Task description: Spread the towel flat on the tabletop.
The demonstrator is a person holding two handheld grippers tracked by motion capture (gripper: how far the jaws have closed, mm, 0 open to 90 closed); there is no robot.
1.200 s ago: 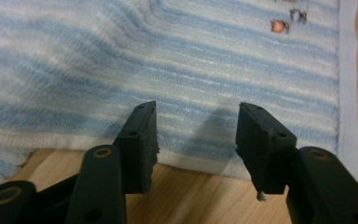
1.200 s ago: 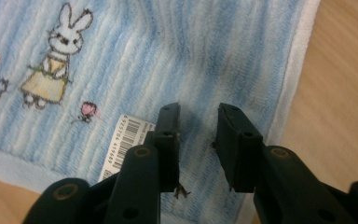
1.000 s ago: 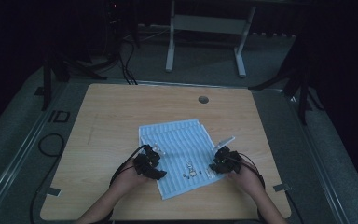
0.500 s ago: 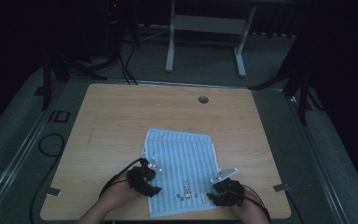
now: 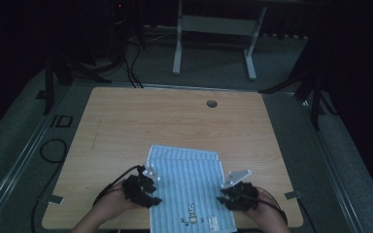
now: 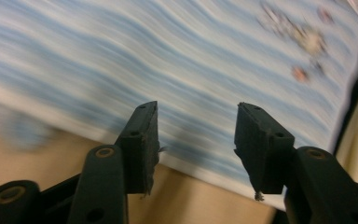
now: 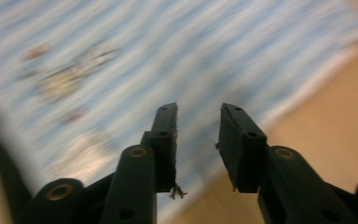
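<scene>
A blue-and-white striped cloth [image 5: 189,179] lies flat on the wooden table [image 5: 150,116], its near end reaching the front edge. A small printed motif [image 5: 193,221] marks that end. My left gripper [image 5: 148,191] sits at the cloth's left edge and my right gripper [image 5: 228,196] at its right edge. In the left gripper view the jaws [image 6: 196,109] stand apart over the cloth's hem [image 6: 168,56], nothing pinched. The right gripper's jaws [image 7: 199,108] show a narrower gap above the blurred cloth [image 7: 144,60]. Both pairs of jaws have just been closing, with nothing between the pads.
A round cable hole [image 5: 211,103] sits near the table's far edge. Black cables [image 5: 53,150] loop on the floor at the left. A grey desk frame [image 5: 213,24] stands beyond the table. Bare wood lies on the far half.
Both hands have drawn back toward the front edge. The cloth came with them, turning from slanted to square and sliding nearer.
</scene>
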